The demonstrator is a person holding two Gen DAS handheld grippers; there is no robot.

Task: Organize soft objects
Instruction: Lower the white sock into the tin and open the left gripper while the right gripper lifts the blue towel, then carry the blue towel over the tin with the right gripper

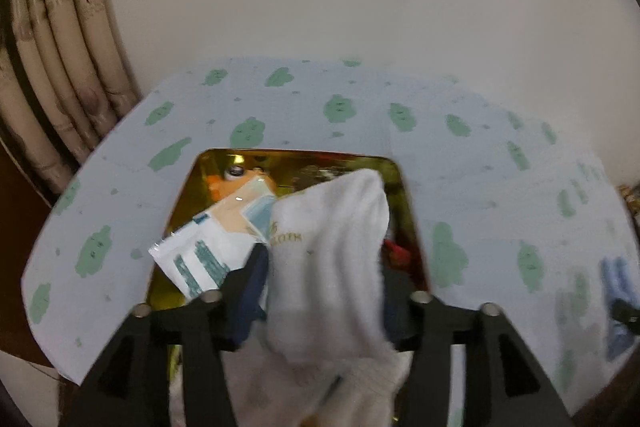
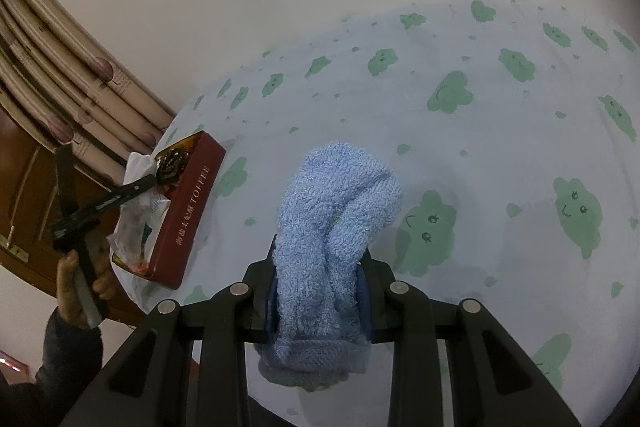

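My left gripper (image 1: 322,291) is shut on a white sock (image 1: 332,251) and holds it over a gold-lined tin box (image 1: 192,187). The box holds an orange soft toy (image 1: 226,183) and a white and teal packet (image 1: 200,251). My right gripper (image 2: 320,291) is shut on a fluffy blue sock (image 2: 332,211) above the light blue cloth (image 2: 500,147) with green cloud prints. In the right wrist view the same box (image 2: 188,215) shows from outside, red with "TOFFEE" on its side, at the table's left edge, with the left gripper (image 2: 100,205) over it.
A pale wall fills the background. Beige curtains (image 1: 60,67) hang at the left, beside brown wooden furniture (image 2: 24,187). The blue sock and right gripper show at the far right of the left wrist view (image 1: 620,303). The cloth (image 1: 480,187) covers the whole table.
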